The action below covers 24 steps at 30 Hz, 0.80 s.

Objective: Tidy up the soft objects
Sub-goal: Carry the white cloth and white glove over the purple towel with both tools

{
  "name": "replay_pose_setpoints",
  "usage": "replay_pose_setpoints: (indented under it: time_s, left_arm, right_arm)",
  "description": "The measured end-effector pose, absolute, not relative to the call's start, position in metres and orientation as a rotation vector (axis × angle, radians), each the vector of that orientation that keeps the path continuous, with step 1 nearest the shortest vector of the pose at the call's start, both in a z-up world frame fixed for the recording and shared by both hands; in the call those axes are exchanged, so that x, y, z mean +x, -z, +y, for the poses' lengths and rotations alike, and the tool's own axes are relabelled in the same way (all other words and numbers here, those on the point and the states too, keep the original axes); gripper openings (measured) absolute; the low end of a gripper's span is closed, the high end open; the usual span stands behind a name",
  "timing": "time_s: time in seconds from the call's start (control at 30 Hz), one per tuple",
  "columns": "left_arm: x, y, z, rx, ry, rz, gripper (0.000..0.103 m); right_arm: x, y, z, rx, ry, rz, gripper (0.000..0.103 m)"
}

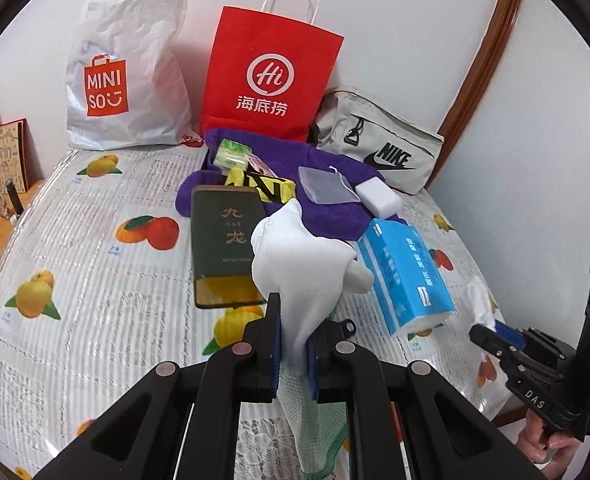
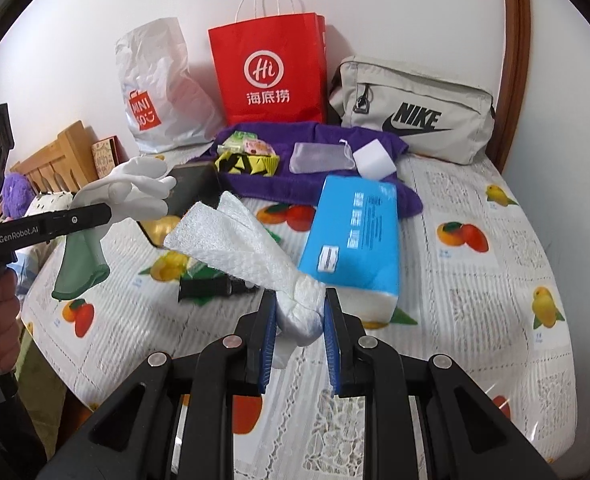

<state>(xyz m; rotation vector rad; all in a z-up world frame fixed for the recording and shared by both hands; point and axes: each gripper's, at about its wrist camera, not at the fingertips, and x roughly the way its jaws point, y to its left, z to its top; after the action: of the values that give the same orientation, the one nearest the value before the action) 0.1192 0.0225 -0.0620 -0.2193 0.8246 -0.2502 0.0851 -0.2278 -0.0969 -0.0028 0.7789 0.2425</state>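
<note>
L gripper, jaws nearly shut, pinches white fabric glove w/ green cuff, long axis running fwd beyond jaws, over fruit-print table; R gripper clamps white crumpled paper towel, pointing up-left twd glove, both lifted.

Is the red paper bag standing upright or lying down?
Upright. The red paper bag stands against the wall with its handles pointing up.
</note>
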Motion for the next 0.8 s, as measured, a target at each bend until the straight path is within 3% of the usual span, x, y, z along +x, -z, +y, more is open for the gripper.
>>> replay_pose_setpoints:
  time_s: [0.8]
  left_arm:
    - [0.201,0.048,0.037,-0.206,0.2,0.839,0.01]
  right_arm:
    - [0.187,0.085,-0.237,-0.003,-0.233,0.781,0.022]
